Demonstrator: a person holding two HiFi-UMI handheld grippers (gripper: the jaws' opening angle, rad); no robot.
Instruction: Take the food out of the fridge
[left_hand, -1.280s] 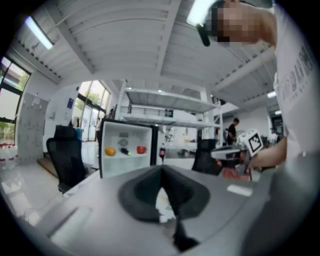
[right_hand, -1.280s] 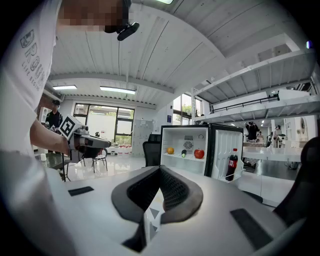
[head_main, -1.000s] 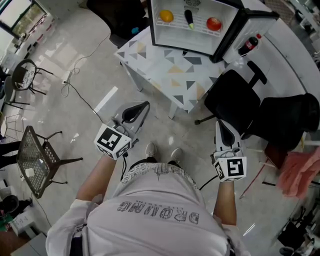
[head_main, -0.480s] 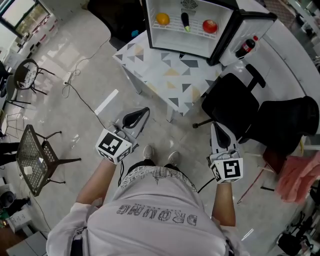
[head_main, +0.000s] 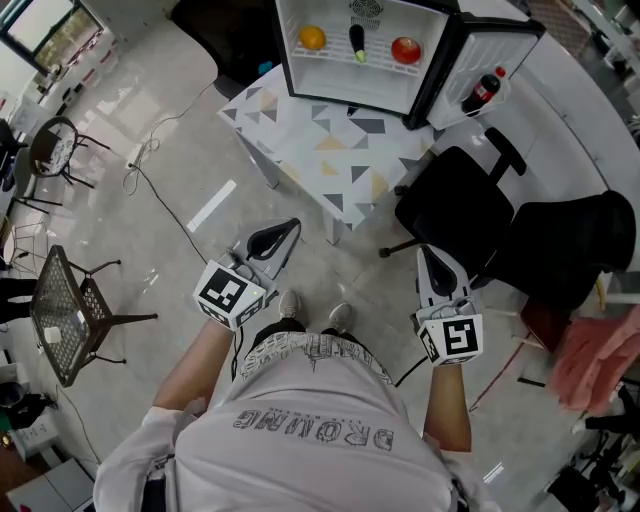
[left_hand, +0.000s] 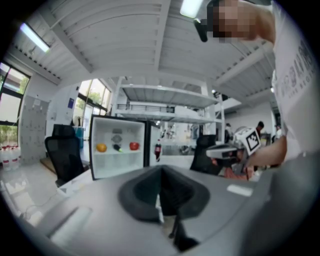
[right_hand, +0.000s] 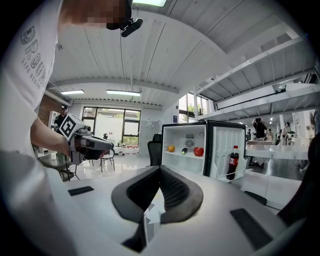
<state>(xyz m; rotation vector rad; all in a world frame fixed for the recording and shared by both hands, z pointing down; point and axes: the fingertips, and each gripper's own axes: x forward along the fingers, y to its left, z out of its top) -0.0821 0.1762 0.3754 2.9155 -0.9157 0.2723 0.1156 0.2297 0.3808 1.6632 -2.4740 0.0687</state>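
- left claw (head_main: 290, 226): jaws closed, nothing between them; carried low and pointed toward the fridge.
- right claw (head_main: 430, 258): jaws closed tip to tip, empty; carried the same way. both are well apart from the food, so this reads as the approach.
- black office chair (head_main: 455, 210): just beside the desk's near right corner, likely to crowd the right side.
- desk (head_main: 300, 140): triangle-patterned top, carries the fridge.
- mini fridge (head_main: 350, 78): door swung wide open, leaving the shelf reachable.
- shelf row: orange (head_main: 313, 38), dark eggplant-like vegetable (head_main: 357, 42), red apple (head_main: 405, 49); none removed yet.
- cola bottle (head_main: 480, 92): upright in the door rack.
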